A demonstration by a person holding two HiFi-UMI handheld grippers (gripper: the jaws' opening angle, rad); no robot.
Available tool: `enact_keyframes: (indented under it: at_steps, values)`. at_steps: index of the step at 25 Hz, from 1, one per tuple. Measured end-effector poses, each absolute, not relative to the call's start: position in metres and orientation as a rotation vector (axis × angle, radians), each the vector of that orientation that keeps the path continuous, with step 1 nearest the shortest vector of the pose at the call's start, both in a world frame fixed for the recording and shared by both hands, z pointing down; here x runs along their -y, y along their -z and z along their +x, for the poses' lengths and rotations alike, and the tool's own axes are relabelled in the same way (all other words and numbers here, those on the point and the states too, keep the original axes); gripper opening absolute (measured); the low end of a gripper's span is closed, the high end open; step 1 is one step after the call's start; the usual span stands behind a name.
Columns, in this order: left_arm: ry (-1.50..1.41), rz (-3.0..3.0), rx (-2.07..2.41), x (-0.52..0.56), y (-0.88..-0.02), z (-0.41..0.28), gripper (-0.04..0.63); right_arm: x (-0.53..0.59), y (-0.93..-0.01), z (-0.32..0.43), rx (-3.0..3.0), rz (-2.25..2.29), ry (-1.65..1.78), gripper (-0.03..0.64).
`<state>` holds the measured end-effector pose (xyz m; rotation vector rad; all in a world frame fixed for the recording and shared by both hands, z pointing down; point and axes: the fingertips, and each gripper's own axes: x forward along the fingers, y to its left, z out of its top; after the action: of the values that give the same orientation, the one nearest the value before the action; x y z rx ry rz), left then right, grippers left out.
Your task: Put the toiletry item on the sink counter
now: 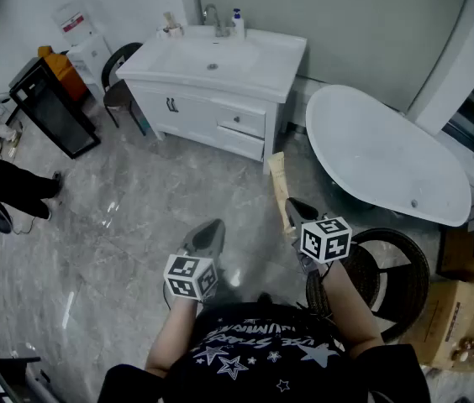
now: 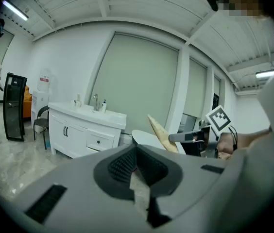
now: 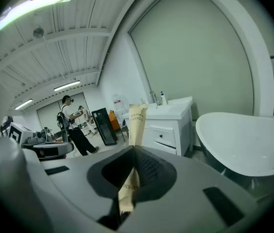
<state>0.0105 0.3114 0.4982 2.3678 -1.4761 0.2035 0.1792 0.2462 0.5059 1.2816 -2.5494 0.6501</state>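
Observation:
The toiletry item is a long beige toothbrush packet (image 1: 278, 187), also seen in the right gripper view (image 3: 136, 125). My right gripper (image 1: 292, 212) is shut on its lower end (image 3: 134, 154), and the packet sticks out forward and up. The white sink counter (image 1: 279, 57) stands across the floor ahead, well beyond both grippers, and appears in the left gripper view (image 2: 86, 113) and the right gripper view (image 3: 176, 111). My left gripper (image 1: 212, 227) hangs over the floor, jaws closed with nothing in them (image 2: 137, 152). In the left gripper view, the packet (image 2: 161, 132) rises at the right.
A white bathtub (image 1: 388, 154) lies right of the vanity. A tap (image 1: 213, 19) and a small bottle (image 1: 237, 22) stand at the counter's back. A chair (image 1: 119, 82) and a black cabinet (image 1: 48, 107) are at the left; a round wicker basket (image 1: 388, 267) and cardboard boxes (image 1: 464, 309) at the right.

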Motion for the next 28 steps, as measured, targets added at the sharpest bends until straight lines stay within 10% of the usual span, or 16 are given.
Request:
enact_keyframes:
  at_steps: [28]
  values:
    - [-0.186,2.372,1.478,-0.249,-0.491,-0.061,0.02,-0.188,-0.496,0.132,2.522,1.396,-0.66,0.018]
